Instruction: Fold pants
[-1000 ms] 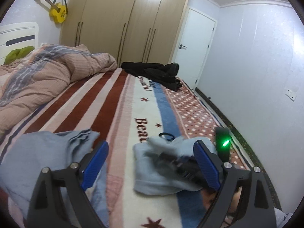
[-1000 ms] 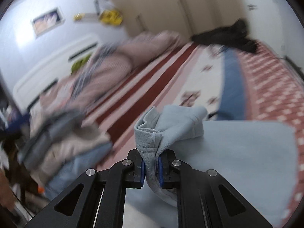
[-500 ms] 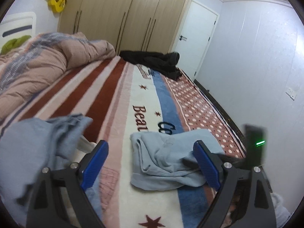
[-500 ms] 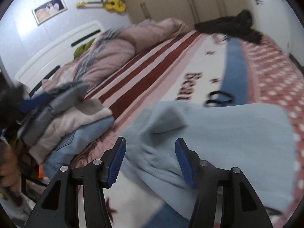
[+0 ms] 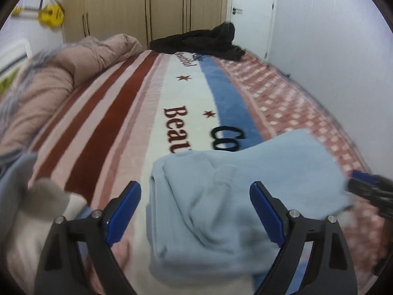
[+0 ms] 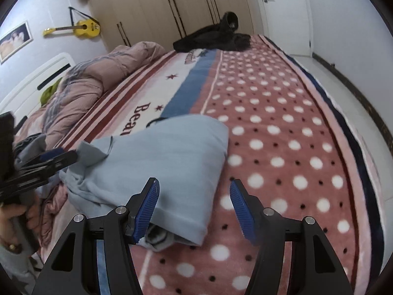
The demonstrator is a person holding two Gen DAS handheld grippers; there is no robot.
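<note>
The light blue pants [image 5: 233,184] lie folded in a thick bundle on the patterned bed blanket [image 5: 157,113]. My left gripper [image 5: 195,211] is open and empty, just above the bundle's near left part. In the right wrist view the pants [image 6: 167,162] lie left of centre. My right gripper [image 6: 194,209] is open and empty, over the bundle's near right edge and the dotted blanket [image 6: 282,147]. The right gripper also shows at the right edge of the left wrist view [image 5: 368,189], and the left gripper at the left edge of the right wrist view [image 6: 49,159].
A pile of other clothes [image 5: 29,204] lies at the near left. A pink duvet [image 6: 98,81] is heaped along the left side. A black garment [image 6: 211,39] lies at the far end. The bed's right edge drops to the floor [image 6: 343,103].
The right gripper let go of the pants' corner, opened, and moved to the bundle's right side. The left gripper moved closer over the bundle and stayed open.
</note>
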